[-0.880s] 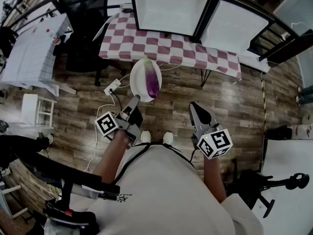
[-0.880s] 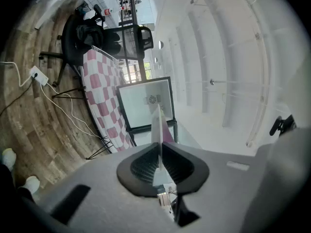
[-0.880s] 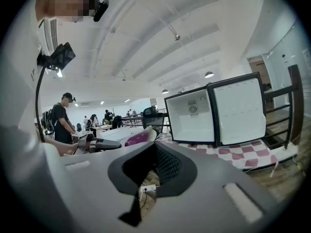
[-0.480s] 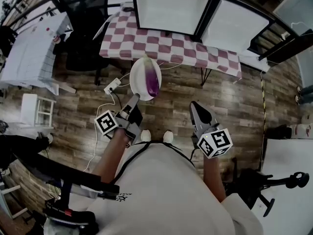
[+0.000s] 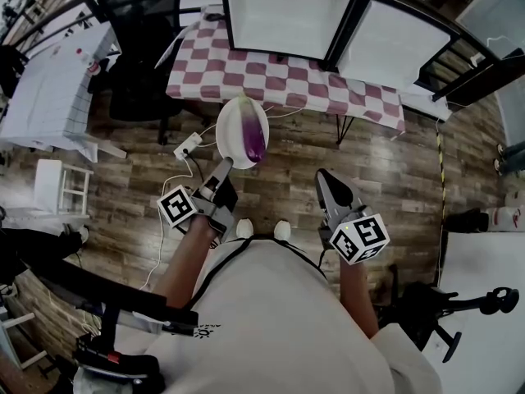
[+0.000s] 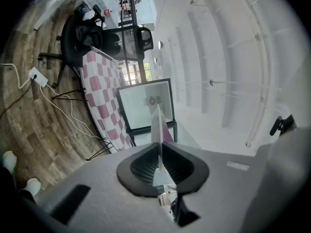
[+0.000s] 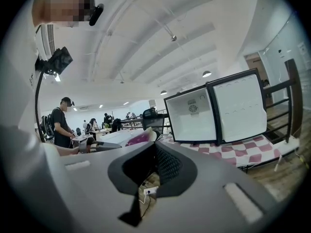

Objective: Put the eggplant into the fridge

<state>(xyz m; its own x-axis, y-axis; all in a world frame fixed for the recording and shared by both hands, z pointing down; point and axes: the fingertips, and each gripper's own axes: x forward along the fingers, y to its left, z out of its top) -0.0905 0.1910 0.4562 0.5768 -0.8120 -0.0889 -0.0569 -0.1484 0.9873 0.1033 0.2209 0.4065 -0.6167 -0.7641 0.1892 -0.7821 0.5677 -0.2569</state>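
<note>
The left gripper (image 5: 223,169) is clenched on the rim of a white plate (image 5: 234,121) carrying the eggplant (image 5: 255,140), held over the floor short of the open fridge (image 5: 287,11) on the checkered worktop (image 5: 279,76). The right gripper (image 5: 330,185) is closed on nothing.

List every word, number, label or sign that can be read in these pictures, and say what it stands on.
No readable text in any view.
Marker cube on the left gripper: a black-and-white square pattern, no letters.
Marker cube on the right gripper: the same kind of pattern, no letters.
Round mark inside the fridge: too small to read.
Plate and eggplant: no print.
</note>
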